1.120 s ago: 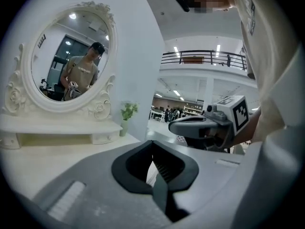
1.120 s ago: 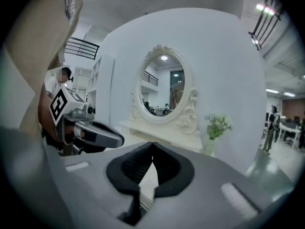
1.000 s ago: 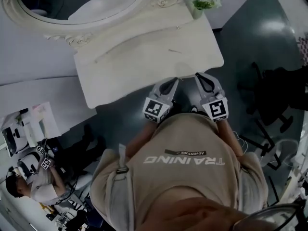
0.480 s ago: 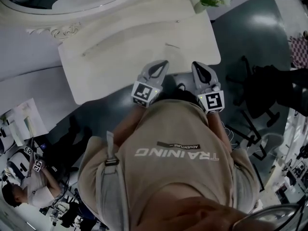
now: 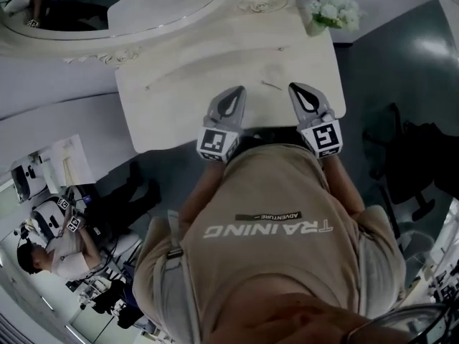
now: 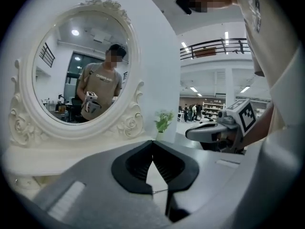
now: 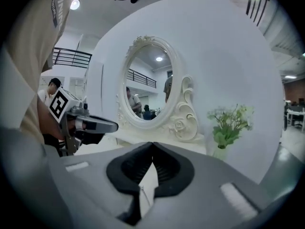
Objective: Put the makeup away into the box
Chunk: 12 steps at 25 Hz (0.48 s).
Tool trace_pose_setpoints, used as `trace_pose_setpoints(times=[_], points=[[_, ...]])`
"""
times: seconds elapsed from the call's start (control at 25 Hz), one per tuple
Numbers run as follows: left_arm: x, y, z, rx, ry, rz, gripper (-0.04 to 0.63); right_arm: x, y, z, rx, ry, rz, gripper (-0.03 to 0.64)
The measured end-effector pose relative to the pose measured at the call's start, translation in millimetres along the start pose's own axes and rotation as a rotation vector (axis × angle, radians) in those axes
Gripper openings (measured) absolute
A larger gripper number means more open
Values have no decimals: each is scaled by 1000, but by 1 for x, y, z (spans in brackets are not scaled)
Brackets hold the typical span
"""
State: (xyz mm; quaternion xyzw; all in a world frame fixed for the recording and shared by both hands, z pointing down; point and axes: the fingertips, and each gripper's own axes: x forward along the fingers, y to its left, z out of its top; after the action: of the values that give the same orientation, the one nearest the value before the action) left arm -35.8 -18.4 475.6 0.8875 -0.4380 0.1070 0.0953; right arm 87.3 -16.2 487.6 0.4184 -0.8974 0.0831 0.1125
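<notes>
Reaching forward side by side over the near edge of the white dressing table (image 5: 179, 102), the left gripper (image 5: 234, 92) and right gripper (image 5: 300, 89) point towards the oval mirror (image 6: 78, 78), tilted slightly down. Each has its jaws closed tip to tip, with nothing between them. The person's torso hides both forearms and the table's near edge. In the head view the mirror is cut off at the far edge. A thin sliver (image 5: 271, 85) lies on the tabletop between the grippers, too small to identify. A small vase of flowers (image 5: 331, 9) stands at the far right corner. Neither makeup nor box can be made out in any view.
</notes>
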Motion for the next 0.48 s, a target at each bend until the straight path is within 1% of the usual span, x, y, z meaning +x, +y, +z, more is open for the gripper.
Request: trace_pose_setpoints(times=[0.08, 0.16, 0.24, 0.36, 0.48], points=[[9, 4, 6, -5, -8, 40, 6, 11, -20, -3, -11, 5, 14, 3], [21, 4, 11, -2, -31, 64, 6, 20, -37, -3, -16, 1, 25, 3], [30, 3, 14, -1, -46, 76, 6, 27, -48, -6, -5, 11, 35, 3], [46, 5, 17, -5, -41, 88, 6, 35, -59, -14, 20, 32, 54, 3], [66, 11, 23, -12, -41, 90, 6, 45, -68, -19, 18, 51, 75, 3]])
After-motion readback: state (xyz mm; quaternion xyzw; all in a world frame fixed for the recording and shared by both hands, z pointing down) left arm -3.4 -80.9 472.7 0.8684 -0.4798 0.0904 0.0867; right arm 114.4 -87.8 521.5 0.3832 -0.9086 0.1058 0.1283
